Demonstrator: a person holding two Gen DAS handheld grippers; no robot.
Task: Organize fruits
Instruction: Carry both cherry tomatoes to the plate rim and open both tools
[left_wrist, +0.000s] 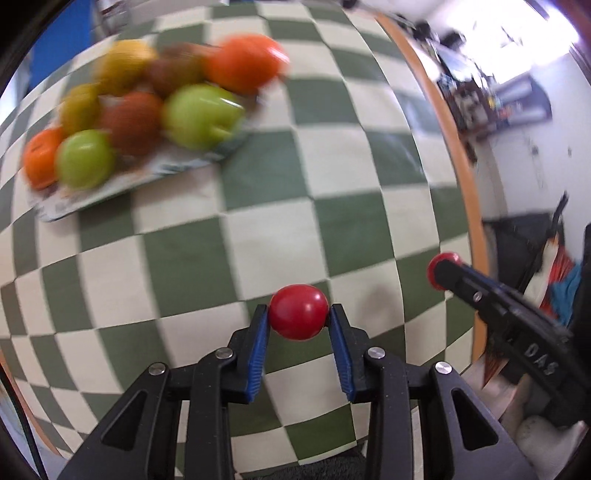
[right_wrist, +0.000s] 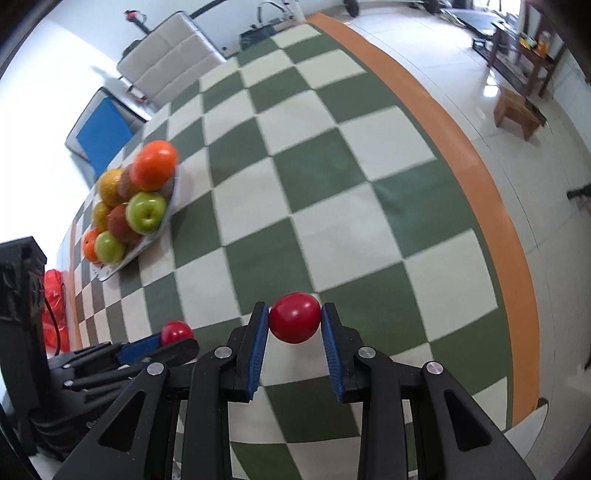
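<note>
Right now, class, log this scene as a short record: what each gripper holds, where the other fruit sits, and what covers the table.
left gripper: shut on a red fruit
right gripper: shut on a second red fruit
tray: piled with green, orange, yellow and brown fruit, far left of the table
tablecloth: green and cream checks, orange border
motion blur: strong in the left wrist view

Red fruit (left_wrist: 298, 316), green-and-cream checkered tablecloth (left_wrist: 258, 243)
</note>
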